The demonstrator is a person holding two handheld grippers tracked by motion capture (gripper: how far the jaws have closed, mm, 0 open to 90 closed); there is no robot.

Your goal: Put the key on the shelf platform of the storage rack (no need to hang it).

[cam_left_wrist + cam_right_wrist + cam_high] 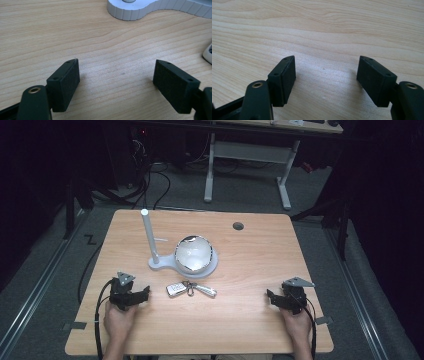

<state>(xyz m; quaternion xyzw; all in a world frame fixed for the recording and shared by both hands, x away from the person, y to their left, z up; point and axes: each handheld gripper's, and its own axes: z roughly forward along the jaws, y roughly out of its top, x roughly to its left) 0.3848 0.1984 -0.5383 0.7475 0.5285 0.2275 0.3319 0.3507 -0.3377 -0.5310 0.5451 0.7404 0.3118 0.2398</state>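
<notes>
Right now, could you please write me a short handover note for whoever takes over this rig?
Left tool: open, nothing between its jaws, resting low on the table at the near left.
Right tool: open, holding nothing, at the near right, aimed at bare wood.
Key bunch: lies flat at the table's middle, between the two tools and nearer the left one, touched by neither.
White stand: behind the keys, with an upright post and a round bowl on its base.
Done: nothing visibly started.
Left: probably picking up the keys and putting them on the stand.
</notes>
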